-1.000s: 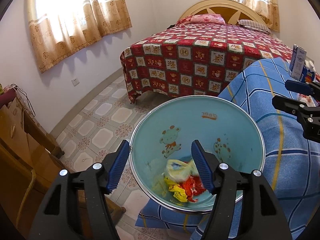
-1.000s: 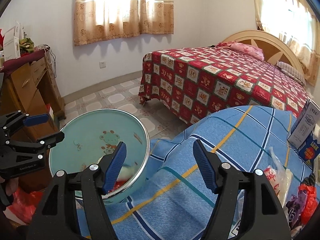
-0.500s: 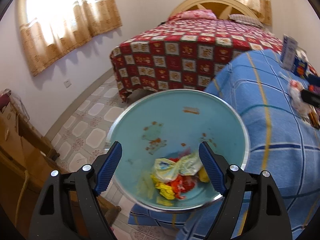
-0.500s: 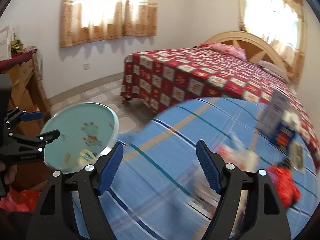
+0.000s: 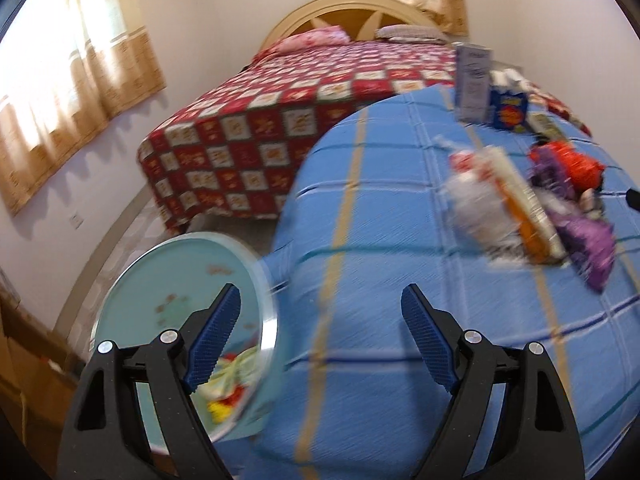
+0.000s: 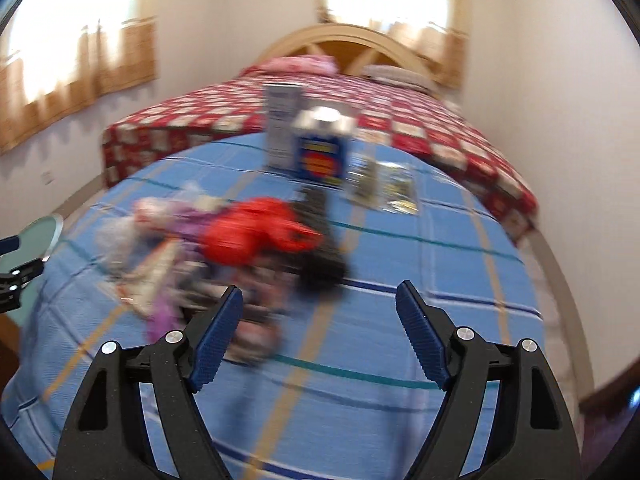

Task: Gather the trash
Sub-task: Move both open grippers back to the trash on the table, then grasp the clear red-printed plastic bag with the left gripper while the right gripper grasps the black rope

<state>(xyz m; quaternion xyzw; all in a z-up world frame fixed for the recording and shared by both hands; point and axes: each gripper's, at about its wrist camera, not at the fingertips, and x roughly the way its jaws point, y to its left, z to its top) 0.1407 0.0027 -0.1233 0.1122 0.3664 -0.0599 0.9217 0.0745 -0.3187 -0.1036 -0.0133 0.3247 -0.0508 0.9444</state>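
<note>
1. The left gripper hangs with its blue-padded jaws spread wide and nothing between them. The jaws have just been opening.
2. Below and to the left of it sits the pale blue bin, round-rimmed with cartoon prints inside, standing on the floor against the edge of the blue checked bedspread.
3. Crumpled wrappers, yellow, red and pale green, lie in the bottom of the bin, partly hidden by the left finger.
4. The right gripper also has its jaws wide apart and empty. They too have just been opening.
5. Ahead of it, on the bedspread, lies a blurred heap of trash: a red plastic bag, purple wrappers to its left, and a dark item just beside the bag on its right. The blur makes the exact pieces hard to tell.
6. In the left wrist view the same heap shows as a whitish packet, an orange-edged pack touching it, and purple wrappers further right.
7. Behind the heap stand a tall white carton and a blue box, upright and just beside each other.
8. Shiny flat packets lie to the right of the blue box.
9. Beyond is a bed with a red patterned quilt and a curved headboard.
</note>
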